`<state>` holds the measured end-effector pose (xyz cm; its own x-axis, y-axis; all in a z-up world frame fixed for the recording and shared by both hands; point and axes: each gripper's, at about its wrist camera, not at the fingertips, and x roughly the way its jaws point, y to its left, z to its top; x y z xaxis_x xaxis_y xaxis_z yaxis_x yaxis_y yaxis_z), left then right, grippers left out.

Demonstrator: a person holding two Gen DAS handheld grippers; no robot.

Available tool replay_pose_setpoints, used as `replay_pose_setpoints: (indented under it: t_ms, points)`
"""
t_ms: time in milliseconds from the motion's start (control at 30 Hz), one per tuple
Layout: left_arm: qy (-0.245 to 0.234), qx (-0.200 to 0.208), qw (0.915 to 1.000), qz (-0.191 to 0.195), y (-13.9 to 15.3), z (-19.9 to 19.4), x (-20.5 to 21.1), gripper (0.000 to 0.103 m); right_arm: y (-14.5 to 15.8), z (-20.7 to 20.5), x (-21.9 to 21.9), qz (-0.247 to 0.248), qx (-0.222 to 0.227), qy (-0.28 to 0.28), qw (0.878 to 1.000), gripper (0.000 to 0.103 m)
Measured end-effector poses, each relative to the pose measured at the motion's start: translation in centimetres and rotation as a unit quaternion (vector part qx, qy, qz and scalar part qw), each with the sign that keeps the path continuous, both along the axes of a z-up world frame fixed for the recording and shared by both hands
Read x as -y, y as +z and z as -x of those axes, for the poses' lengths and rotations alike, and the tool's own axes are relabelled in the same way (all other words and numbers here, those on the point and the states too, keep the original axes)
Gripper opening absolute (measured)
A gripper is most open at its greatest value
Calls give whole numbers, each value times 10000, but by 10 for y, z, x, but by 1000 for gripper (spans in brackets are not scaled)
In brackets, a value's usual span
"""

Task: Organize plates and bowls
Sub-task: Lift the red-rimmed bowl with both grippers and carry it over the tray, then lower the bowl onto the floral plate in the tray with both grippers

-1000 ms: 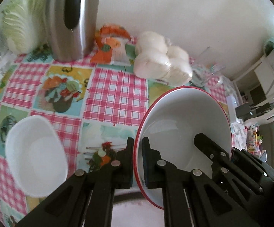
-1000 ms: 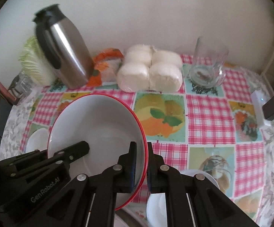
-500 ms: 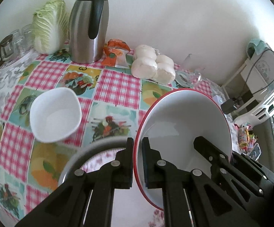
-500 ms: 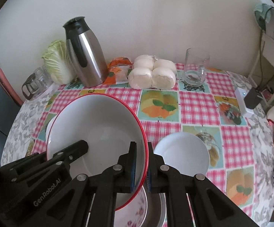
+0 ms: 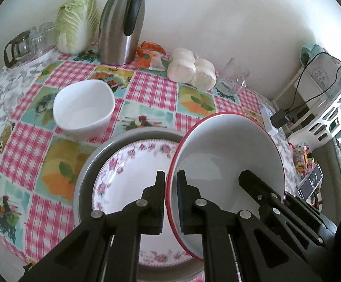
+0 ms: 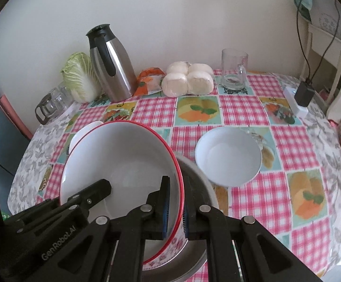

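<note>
While both grippers, left point(image 5: 170, 202) and right point(image 6: 175, 208), clamp opposite rims of the red-rimmed bowl point(image 5: 229, 155) above the floral plate point(image 5: 132, 171), it looks stiff, glazed, slippery and breakable.

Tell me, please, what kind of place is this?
Probably a home dining table or kitchen corner: a checked tablecloth with food pictures, a steel thermos jug, a cabbage and steamed buns against a plain wall.
</note>
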<state>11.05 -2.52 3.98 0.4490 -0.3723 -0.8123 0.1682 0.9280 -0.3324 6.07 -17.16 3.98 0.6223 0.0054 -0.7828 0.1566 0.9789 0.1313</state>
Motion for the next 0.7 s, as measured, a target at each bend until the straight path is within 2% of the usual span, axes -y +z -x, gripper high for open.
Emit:
replay_pose_setpoints:
  t_ms: [400,700]
  points:
    - [46,30,10000,62,-6,7,-25,8,-8,8,-24,29,176,98,9998,10]
    - [71,-119,9999,60,-20,3,-35,10,-27,2,-28,-154,-2,190,9997,10]
